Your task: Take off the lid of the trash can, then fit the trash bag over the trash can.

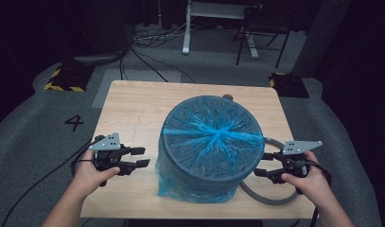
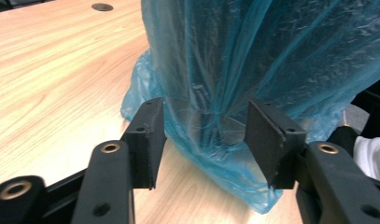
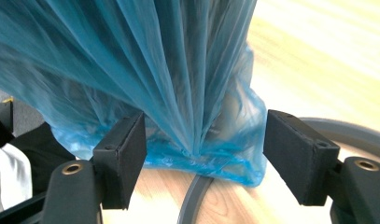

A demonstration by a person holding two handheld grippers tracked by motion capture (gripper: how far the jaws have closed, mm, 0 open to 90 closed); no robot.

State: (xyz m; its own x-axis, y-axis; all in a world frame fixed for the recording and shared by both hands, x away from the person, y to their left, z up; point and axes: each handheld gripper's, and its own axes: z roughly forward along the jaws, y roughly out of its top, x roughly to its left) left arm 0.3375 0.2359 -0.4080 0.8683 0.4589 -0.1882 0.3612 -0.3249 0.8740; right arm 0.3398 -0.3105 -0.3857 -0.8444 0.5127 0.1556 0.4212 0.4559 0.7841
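The person's two hands sit nearest the camera in the high view, at the bottom edge of the table (image 1: pixel 128 101), one on each side of an upturned bin (image 1: pixel 210 146) wrapped in a blue plastic bag (image 1: pixel 169 182).

The bin stands bottom-up on the near half of the wooden table, a little right of its middle. The bag is stretched over it, its folds drawn together into a star at the middle of the bin's base, and its loose edge bunches on the tabletop around the foot. A grey ring (image 1: pixel 266 197) lies flat on the table by the bin's right side, partly under the bag.

The left gripper (image 1: pixel 142 157) points at the bin's left side from just beside it. Its jaws stand well apart with nothing pinched; in the left gripper view the bag's crumpled lower edge shows between them, untouched.

The right gripper (image 1: pixel 261 165) faces the bin's right side, over the grey ring. Its jaws are also spread wide, bag folds in the gap, pads clear of the plastic.
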